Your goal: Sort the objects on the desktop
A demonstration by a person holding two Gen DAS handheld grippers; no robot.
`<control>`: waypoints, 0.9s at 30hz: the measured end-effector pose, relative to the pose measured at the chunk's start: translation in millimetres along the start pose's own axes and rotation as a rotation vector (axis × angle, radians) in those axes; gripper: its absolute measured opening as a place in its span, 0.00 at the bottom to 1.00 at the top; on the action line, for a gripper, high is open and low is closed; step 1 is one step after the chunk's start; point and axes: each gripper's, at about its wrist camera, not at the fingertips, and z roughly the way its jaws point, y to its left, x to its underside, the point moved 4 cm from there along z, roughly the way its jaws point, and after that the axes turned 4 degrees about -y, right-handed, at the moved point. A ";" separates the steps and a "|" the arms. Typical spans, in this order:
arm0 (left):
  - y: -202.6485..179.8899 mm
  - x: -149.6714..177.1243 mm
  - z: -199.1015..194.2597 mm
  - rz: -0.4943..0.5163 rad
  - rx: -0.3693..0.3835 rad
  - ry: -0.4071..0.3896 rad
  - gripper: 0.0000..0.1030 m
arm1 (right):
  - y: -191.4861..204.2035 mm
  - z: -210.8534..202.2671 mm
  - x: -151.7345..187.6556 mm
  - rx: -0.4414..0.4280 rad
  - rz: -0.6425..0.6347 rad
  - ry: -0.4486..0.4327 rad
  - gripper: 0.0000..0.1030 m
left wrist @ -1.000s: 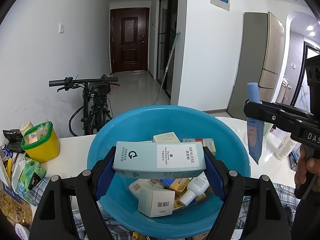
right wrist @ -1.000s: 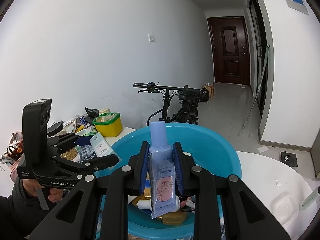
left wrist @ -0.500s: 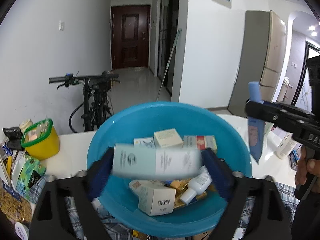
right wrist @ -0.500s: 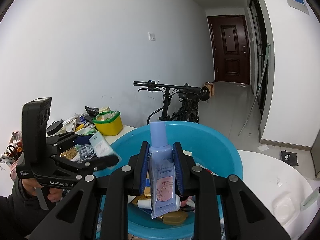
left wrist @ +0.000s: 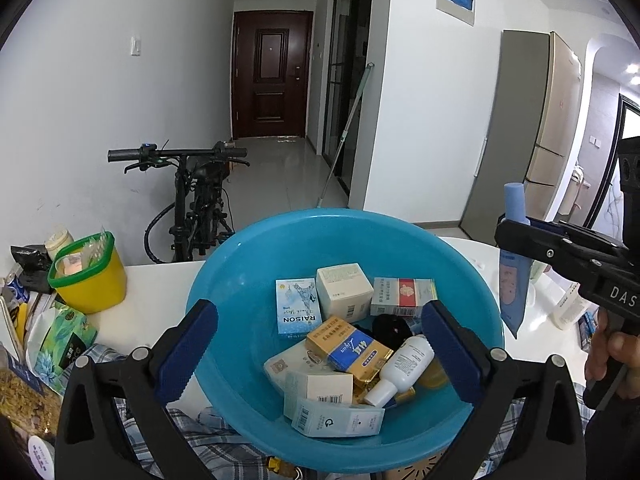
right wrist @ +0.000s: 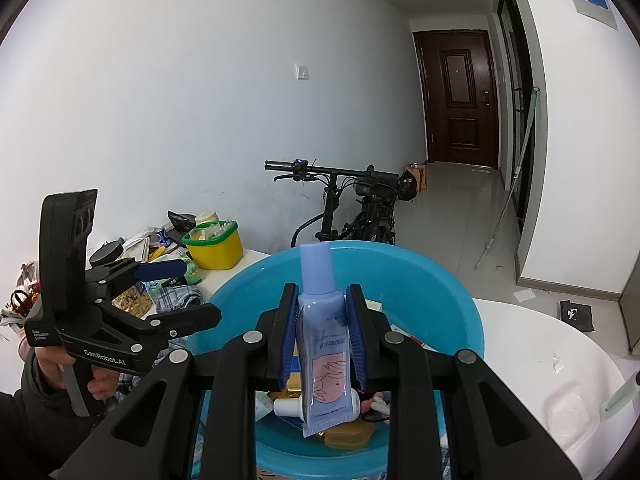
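Observation:
A blue basin (left wrist: 256, 272) stands on the white table and holds several boxes and a white bottle (left wrist: 402, 368). A pale teal box (left wrist: 340, 420) lies at its near side. My left gripper (left wrist: 320, 340) is open and empty above the basin. My right gripper (right wrist: 322, 332) is shut on a lilac tube (right wrist: 324, 344), held upright over the basin's (right wrist: 420, 276) right side. The tube (left wrist: 514, 272) and the right gripper also show at the right of the left wrist view.
A yellow tub with a green rim (left wrist: 86, 276) and snack packets (left wrist: 56, 336) sit at the table's left. A plaid cloth (left wrist: 200, 436) lies under the basin. A white bottle (left wrist: 568, 308) stands at the right. A bicycle (left wrist: 196, 204) leans behind the table.
My left gripper has opened and let go of the pale teal box, which has dropped into the basin. The right gripper still holds the tube in the same place.

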 end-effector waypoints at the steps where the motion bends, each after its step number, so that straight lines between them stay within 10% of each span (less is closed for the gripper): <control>1: -0.1 0.0 0.3 -0.002 0.005 0.002 1.00 | -0.1 0.1 0.0 0.000 0.001 0.000 0.22; 27: -3.7 3.0 1.6 0.010 0.013 0.015 1.00 | 2.7 6.6 1.9 0.004 0.007 0.012 0.22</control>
